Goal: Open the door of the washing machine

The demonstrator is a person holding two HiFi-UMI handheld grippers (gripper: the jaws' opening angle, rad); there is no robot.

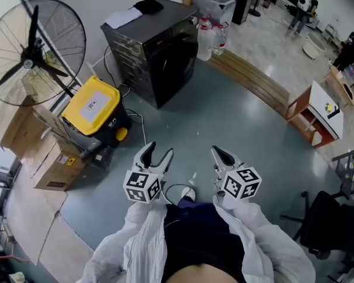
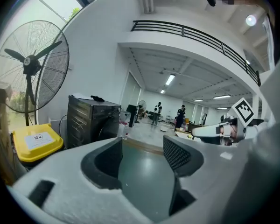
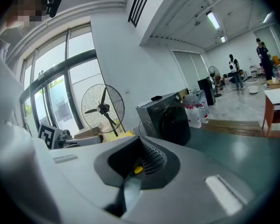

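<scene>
At upper centre of the head view the washer (image 1: 156,40) stands well apart, door (image 1: 176,63) shut; the left hand-held gripper (image 1: 158,152) is released, the right hand-held gripper (image 1: 220,154) clenched on nothing. No handle shows on the dark door, so the jaws may slip off it, and the floor cable (image 1: 144,128) may catch a foot.

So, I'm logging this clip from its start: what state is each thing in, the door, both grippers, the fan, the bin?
Washing machine door: shut.
Left gripper: open, empty.
Right gripper: shut, empty.
Fan: not spinning.
Yellow bin lid: closed.
</scene>
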